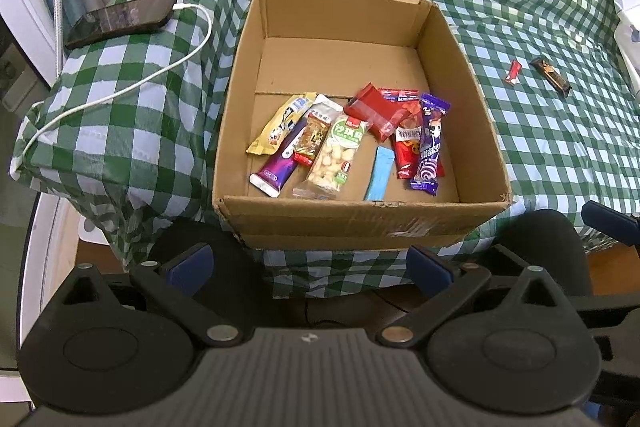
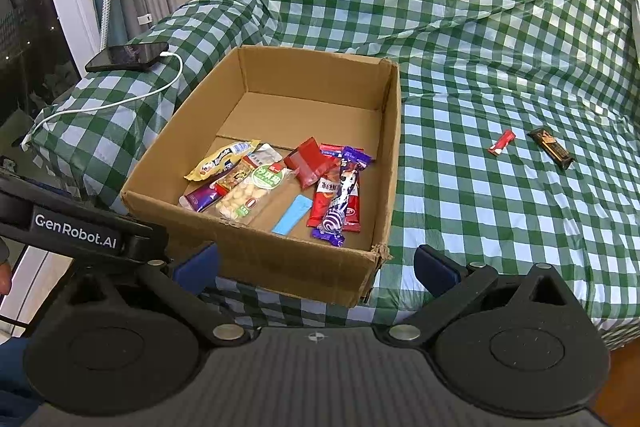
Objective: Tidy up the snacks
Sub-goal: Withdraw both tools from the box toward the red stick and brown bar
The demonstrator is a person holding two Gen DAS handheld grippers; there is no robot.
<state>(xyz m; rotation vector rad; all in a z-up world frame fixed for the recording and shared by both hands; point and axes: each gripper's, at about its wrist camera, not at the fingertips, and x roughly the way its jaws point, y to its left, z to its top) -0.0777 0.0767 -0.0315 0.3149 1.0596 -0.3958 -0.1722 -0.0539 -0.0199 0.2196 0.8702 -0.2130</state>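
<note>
An open cardboard box is set at the near edge of a green checked cloth. Snack packets are clustered in its near half; the far half is bare. Well right of the box, a small red packet and a dark bar are left on open cloth, just beside each other. The left gripper and right gripper are held before the box's near wall, fingers spread, nothing pinched. A phone with a white cable is seen far left.
</note>
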